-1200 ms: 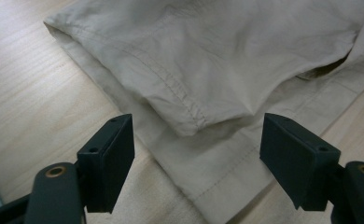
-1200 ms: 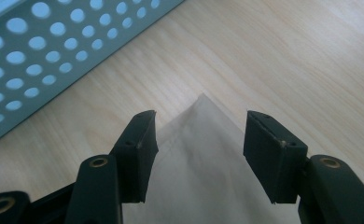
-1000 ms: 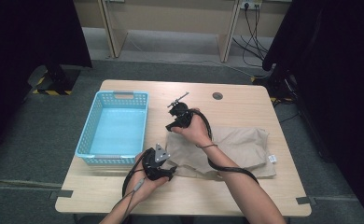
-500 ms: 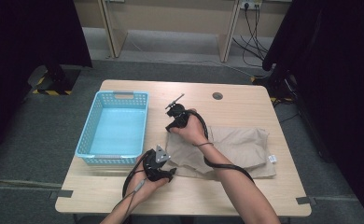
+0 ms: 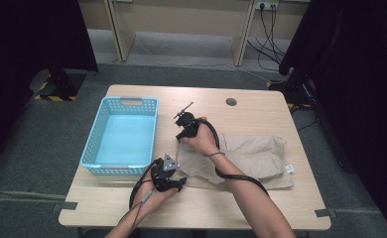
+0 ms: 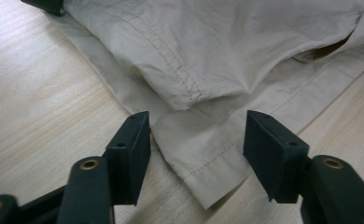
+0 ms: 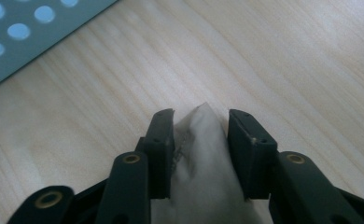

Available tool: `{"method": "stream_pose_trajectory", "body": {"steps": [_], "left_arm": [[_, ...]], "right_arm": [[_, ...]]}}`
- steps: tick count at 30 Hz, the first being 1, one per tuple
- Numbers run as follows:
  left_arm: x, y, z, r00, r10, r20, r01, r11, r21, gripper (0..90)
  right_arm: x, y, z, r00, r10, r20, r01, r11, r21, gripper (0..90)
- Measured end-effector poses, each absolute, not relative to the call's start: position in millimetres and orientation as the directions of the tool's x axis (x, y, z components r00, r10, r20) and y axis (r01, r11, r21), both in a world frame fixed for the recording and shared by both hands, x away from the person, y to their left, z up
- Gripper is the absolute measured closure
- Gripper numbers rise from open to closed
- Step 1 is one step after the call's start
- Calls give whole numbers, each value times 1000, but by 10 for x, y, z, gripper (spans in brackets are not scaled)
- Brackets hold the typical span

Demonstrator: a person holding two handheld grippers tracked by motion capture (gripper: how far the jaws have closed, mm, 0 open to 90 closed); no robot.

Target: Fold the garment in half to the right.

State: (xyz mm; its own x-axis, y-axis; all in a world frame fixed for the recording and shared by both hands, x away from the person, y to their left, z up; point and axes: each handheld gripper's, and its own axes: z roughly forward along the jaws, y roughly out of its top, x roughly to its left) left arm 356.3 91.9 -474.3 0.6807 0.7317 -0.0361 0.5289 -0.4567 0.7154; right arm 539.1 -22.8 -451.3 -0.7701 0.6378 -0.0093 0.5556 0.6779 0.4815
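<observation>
A beige cloth (image 5: pixel 251 158) lies flat on the right half of the wooden table (image 5: pixel 261 111). My left gripper (image 5: pixel 181 184) rests at the cloth's near left corner. In the left gripper view its jaws (image 6: pixel 196 140) straddle that corner of the cloth (image 6: pixel 194 60) with a gap on both sides, and they have just been closing. My right gripper (image 5: pixel 181 138) points down at the far left corner. There its jaws (image 7: pixel 201 126) have been closing too, with a bunched peak of cloth (image 7: pixel 201 163) standing between the pads.
A light blue plastic basket (image 5: pixel 93 148) with nothing in it stands on the table's left half, close to both grippers; its perforated wall (image 7: pixel 12 46) appears in the right gripper view. A round cable hole (image 5: pixel 231 102) is at the back. Cables trail from both grippers.
Both hands stay almost in place at the cloth's left corners. The right hand has shifted very slightly. The cloth lies as before.
</observation>
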Motion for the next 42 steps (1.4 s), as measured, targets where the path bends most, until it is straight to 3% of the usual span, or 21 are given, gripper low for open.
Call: {"method": "stream_pose_trajectory", "body": {"steps": [11,16,24,42], "left_arm": [[3579,913,-4728,681,730,-55,538,-448,714,616],[3591,928,-4733,671,740,-47,537,-441,720,726],[3598,949,-4743,649,757,-72,555,-407,725,829],[3564,956,-4725,646,761,-66,546,-400,736,879]], "right_arm": [[5366,-211,-4511,-784,619,-52,524,703,480,797],[5361,-198,-4507,-786,616,-57,523,710,471,832],[5348,-180,-4505,-783,618,-66,523,712,469,858],[5316,-175,-4456,-788,612,-67,516,716,471,864]]}}
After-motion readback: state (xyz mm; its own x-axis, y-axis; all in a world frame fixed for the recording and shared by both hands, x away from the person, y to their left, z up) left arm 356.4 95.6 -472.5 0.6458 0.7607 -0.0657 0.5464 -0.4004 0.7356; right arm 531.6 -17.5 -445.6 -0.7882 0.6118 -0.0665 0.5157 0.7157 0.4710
